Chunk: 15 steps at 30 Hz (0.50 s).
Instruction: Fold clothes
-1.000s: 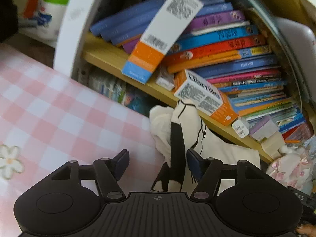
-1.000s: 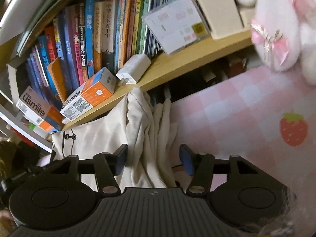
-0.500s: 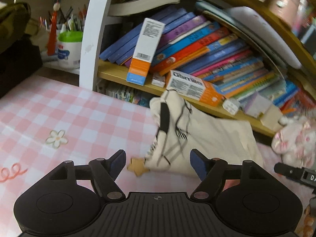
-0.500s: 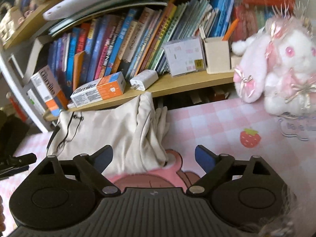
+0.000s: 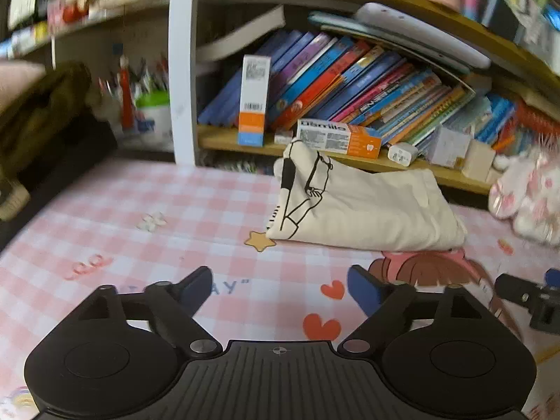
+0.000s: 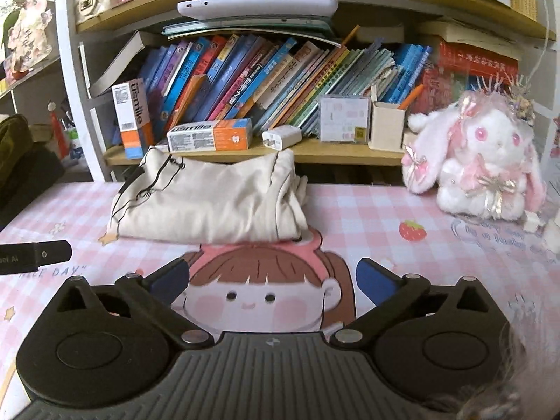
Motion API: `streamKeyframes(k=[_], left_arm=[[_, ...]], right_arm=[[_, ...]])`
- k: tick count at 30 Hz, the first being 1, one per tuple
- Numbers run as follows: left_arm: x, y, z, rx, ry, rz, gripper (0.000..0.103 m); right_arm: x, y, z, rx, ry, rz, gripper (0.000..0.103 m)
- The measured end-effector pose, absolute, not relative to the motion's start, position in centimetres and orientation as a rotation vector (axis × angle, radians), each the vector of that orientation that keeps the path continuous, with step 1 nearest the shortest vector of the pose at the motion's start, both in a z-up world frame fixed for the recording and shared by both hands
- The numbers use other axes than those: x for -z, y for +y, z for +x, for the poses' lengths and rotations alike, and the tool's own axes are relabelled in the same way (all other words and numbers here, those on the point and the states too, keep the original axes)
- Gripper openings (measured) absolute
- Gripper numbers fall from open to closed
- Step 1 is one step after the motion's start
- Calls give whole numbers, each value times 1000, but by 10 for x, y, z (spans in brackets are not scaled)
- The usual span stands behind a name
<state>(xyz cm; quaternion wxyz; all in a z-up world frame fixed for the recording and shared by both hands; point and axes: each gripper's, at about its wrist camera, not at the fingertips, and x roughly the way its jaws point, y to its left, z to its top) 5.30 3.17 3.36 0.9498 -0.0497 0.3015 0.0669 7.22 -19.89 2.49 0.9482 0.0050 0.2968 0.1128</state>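
Nearest: left gripper [image 5: 280,288] and right gripper [image 6: 273,278], jaws opening wide, nothing between them. Beyond, at 12 o'clock, folded shirt [image 6: 210,197] lies on mat [image 6: 367,210], against shelf [image 6: 315,152].

A table [image 6: 367,206] covered by a pink-and-white checked cloth with cartoon prints is seen in the near field. At its far edge a wooden bookshelf [image 6: 315,152] with white uprights [image 5: 182,70] is set, packed with leaning books [image 6: 245,84]. A pink plush rabbit [image 6: 483,164] is seated at the right. A pen cup [image 5: 152,119] is glimpsed at far left. Soft, even lighting is noted.
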Motion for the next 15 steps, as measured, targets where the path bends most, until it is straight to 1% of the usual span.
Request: streamKeyframes(k=[3, 15], left_arm=[[-36, 24, 41, -138, 609, -74, 95], [-27, 11, 5, -160, 669, -63, 97]], right_arm=[[-23, -202, 58, -207, 618, 27, 103], [-18, -208, 14, -168, 627, 10, 103]])
